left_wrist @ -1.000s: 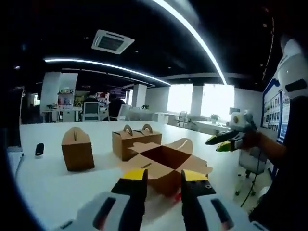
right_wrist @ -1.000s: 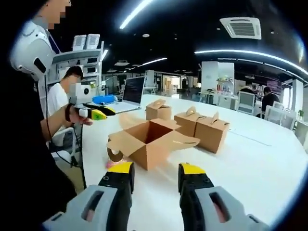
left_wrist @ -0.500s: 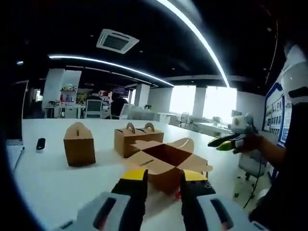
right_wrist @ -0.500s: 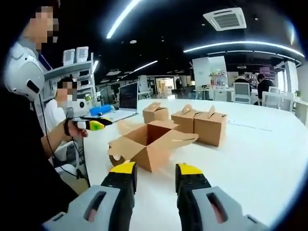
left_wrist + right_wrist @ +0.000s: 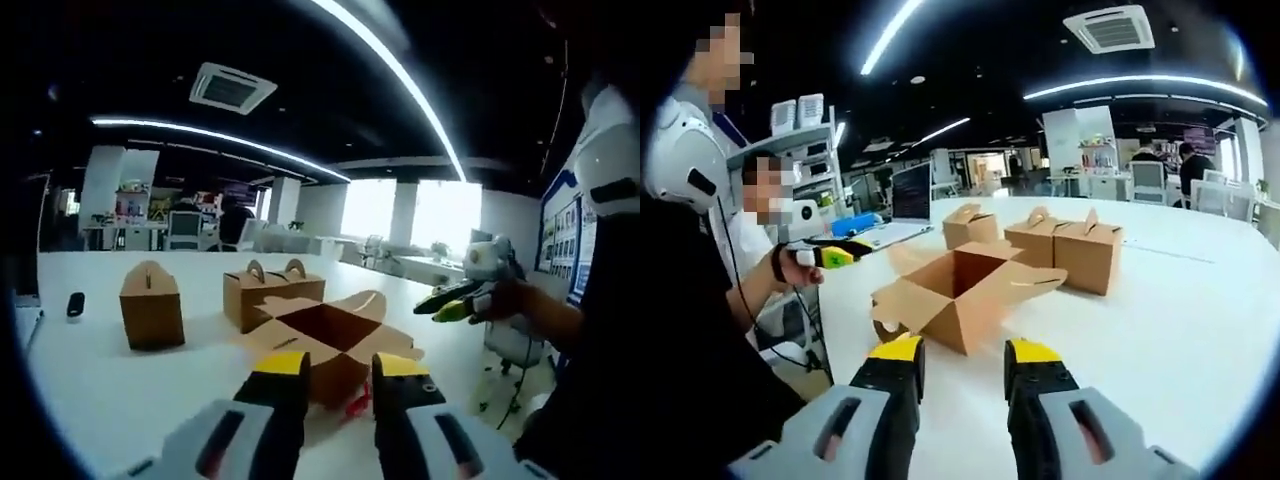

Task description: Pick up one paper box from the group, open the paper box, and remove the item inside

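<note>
Comparing the left gripper view with a second ago: open paper box [image 5: 330, 345] unmoved on table [image 5: 120, 380], left gripper [image 5: 335, 375] spread, empty. Right gripper view: right gripper [image 5: 962, 362] likewise spread; item removal appears pending.

No text, label, brand or number can be read in either view. The brown paper boxes [image 5: 960, 290] on the white table [image 5: 1180, 320] show plain sides, and the wall board [image 5: 560, 240] beyond the open box is too blurred to make out.
</note>
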{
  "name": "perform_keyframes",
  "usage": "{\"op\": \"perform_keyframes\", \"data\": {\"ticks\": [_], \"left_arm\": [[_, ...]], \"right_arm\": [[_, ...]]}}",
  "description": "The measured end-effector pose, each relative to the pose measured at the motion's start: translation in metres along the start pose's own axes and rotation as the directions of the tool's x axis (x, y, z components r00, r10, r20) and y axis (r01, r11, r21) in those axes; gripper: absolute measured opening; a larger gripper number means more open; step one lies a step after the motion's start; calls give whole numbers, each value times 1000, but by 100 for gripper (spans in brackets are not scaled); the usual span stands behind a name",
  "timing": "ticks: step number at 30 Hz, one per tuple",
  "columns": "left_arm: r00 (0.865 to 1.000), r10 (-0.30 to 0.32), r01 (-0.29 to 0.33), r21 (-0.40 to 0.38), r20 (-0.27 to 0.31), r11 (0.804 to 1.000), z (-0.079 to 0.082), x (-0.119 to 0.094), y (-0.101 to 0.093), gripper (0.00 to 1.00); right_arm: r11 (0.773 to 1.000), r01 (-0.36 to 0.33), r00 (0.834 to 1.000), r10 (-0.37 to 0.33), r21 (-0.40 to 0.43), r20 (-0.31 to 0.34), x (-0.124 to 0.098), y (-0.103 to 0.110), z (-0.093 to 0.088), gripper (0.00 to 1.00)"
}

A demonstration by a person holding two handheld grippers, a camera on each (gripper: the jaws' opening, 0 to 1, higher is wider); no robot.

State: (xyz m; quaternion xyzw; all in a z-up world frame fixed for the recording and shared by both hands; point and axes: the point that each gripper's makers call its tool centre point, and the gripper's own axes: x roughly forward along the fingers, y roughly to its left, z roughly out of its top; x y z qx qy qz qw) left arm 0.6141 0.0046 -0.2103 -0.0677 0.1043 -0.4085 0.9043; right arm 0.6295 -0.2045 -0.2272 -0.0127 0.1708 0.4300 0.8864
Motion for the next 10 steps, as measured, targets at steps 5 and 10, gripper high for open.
{"op": "perform_keyframes", "data": {"ticks": [5, 10], "left_arm": [[1000, 28, -27, -31, 12, 999, 1, 0, 7, 29], [999, 12, -10, -58, 35, 998, 3, 0, 4, 30]], "right_arm": [[1000, 20, 1000, -21, -15, -8, -3, -6, -2, 33], [999, 38, 999, -38, -21, -1, -6, -9, 0, 33]]}}
